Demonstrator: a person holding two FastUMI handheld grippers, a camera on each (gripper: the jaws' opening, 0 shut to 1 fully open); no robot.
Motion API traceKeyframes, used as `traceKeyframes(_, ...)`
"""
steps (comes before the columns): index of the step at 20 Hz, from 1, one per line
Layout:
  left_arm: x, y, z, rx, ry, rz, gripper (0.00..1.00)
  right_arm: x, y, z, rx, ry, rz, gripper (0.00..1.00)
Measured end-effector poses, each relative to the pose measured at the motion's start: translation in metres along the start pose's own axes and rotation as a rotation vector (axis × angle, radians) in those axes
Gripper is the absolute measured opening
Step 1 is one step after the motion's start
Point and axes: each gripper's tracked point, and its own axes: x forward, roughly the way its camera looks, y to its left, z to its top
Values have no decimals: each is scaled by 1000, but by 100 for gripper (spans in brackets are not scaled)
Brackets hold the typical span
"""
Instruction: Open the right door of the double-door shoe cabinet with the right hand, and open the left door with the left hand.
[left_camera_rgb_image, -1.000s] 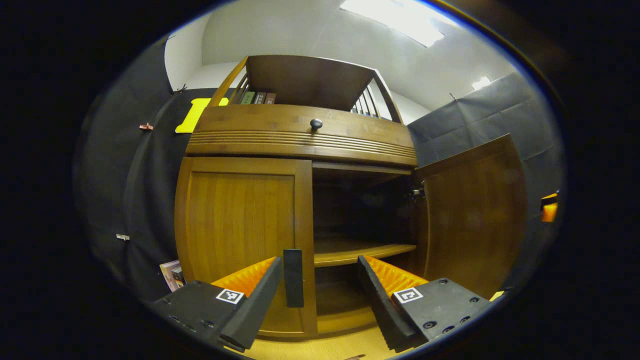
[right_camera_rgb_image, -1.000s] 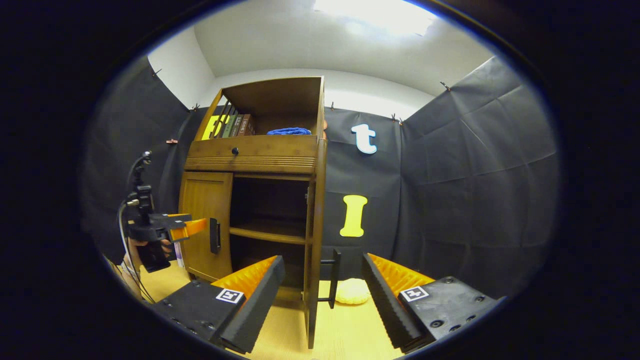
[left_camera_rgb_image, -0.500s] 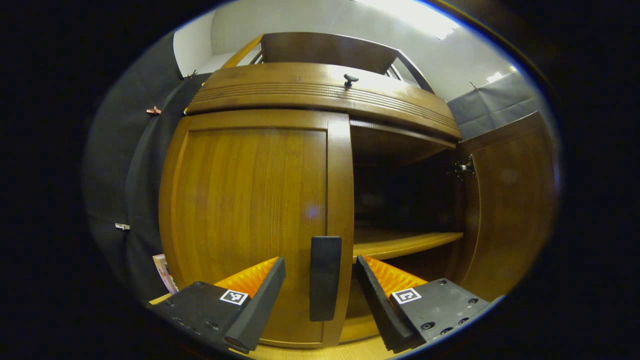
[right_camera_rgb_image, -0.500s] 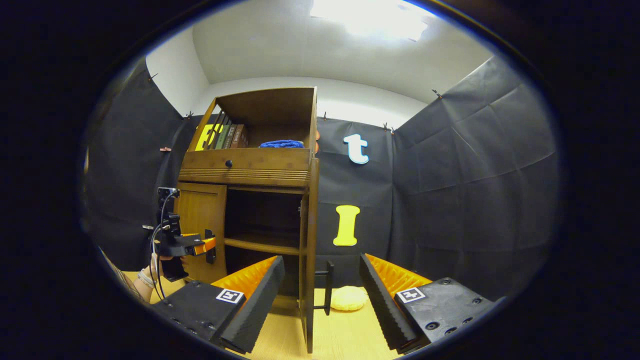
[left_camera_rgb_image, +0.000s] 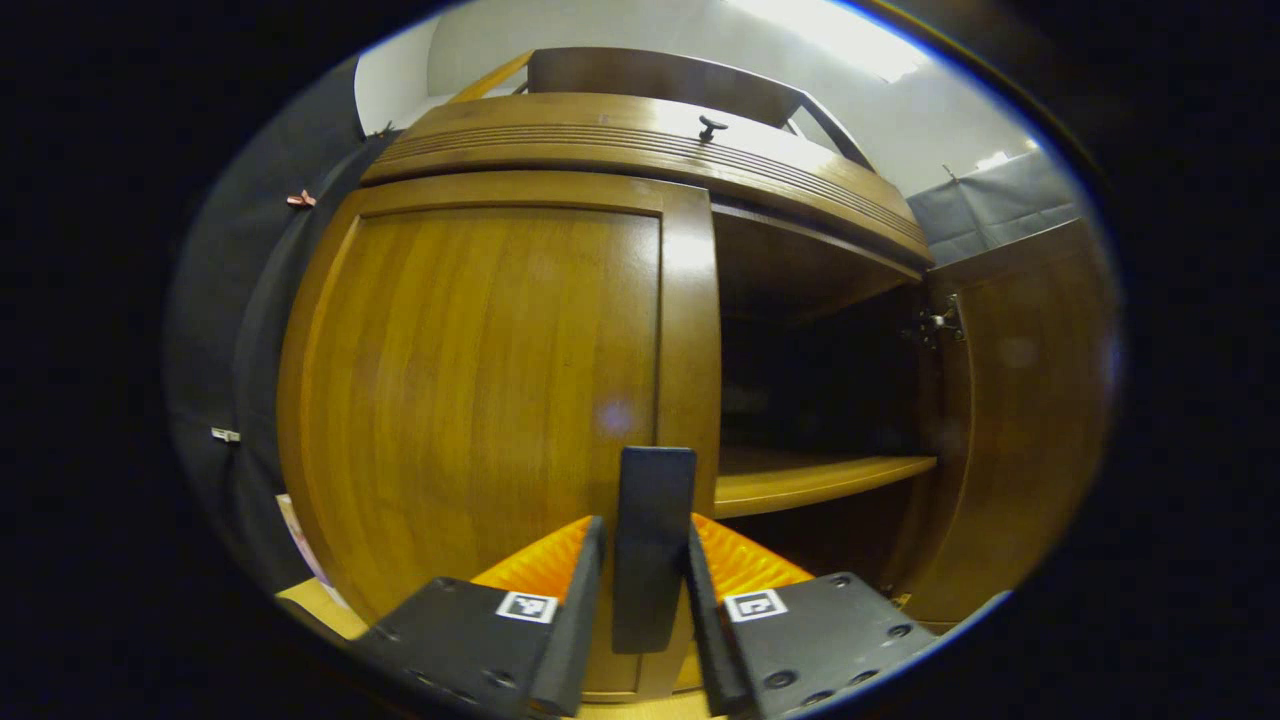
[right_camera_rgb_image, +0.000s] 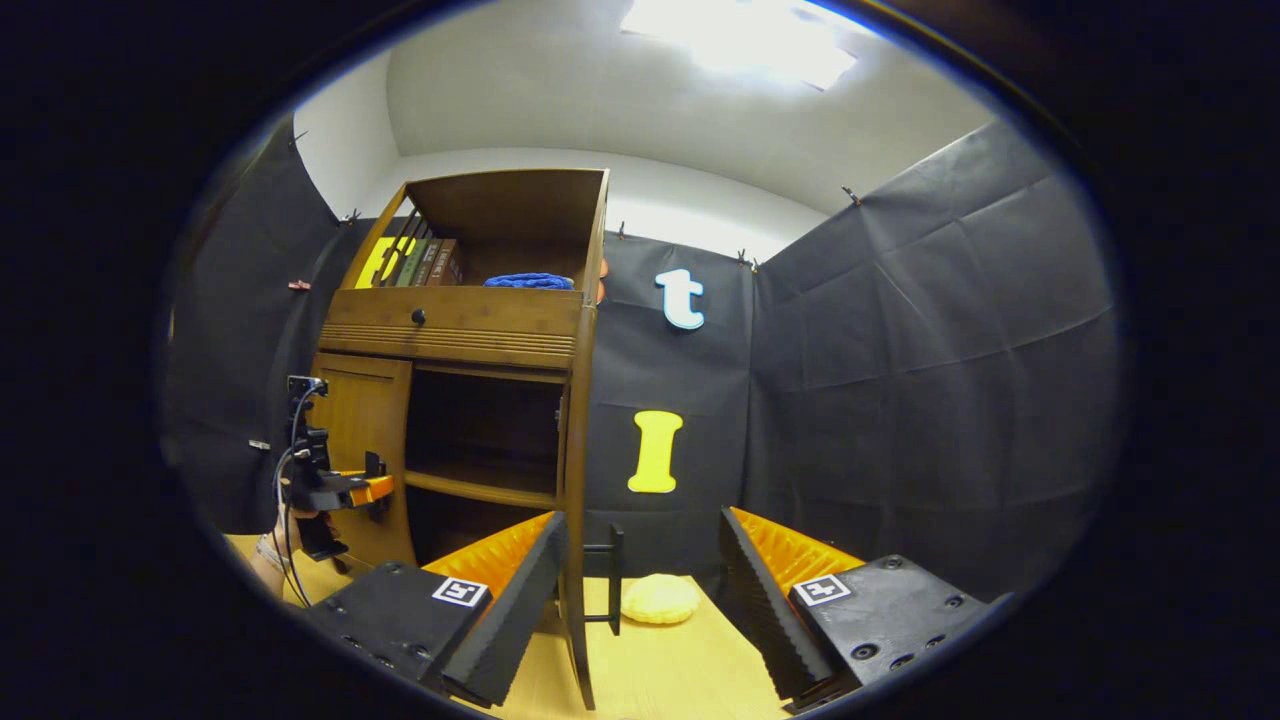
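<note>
In the left gripper view, the brown wooden double-door shoe cabinet (left_camera_rgb_image: 640, 130) stands close ahead, its flat-panelled left door (left_camera_rgb_image: 480, 390) lying flush and closed. The left gripper (left_camera_rgb_image: 645, 590) has its fingers clamped on the dark vertical bar handle (left_camera_rgb_image: 653, 545) at that door's right edge, one finger pressing each side; small square black-and-white marker tags sit on the finger bases. To the right, the dark interior holds a pale wooden shelf (left_camera_rgb_image: 820, 478), and the right door (left_camera_rgb_image: 1010, 420) is swung wide open on a metal hinge. A ribbed drawer front with a small dark knob (left_camera_rgb_image: 712, 126) runs above. In the right gripper view, the left gripper (right_camera_rgb_image: 345, 489) shows at the far left, at the left door. The right door (right_camera_rgb_image: 573, 510) is seen edge-on, open, its dark handle (right_camera_rgb_image: 608, 577) just right of it. The right gripper (right_camera_rgb_image: 640, 600) hangs with fingers apart, gripping nothing, near that handle. Several upright books (right_camera_rgb_image: 420, 263) and a blue bundle (right_camera_rgb_image: 528, 281) sit in the top compartment; their spines are too small to read. A pale yellow round pad (right_camera_rgb_image: 659, 598) lies on the light wooden floor (right_camera_rgb_image: 670, 670).
</note>
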Motion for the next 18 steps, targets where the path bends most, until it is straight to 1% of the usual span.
traceKeyframes(1, 0, -1, 0, 15, 7, 5, 37, 0, 1, -1, -1, 3, -1, 95)
traceKeyframes(2, -1, -1, 1, 24, 6, 7, 36, -1, 1, -2, 0, 6, 1, 95)
traceKeyframes(6, -3, -1, 0, 4, 8, -8, 31, -7, -1, -4, -7, 17, -5, 95)
traceKeyframes(11, -19, -1, 1, -18, 25, -40, 31, -18, 6, 1, -7, 13, 5, 95)
traceKeyframes(14, -36, -1, 3, -39, 30, -64, 31, -23, 16, 5, -6, 10, 23, 95)
traceKeyframes(18, -61, 1, 7, -40, 26, -83, 31, -29, 22, -2, -27, 36, 20, 95)
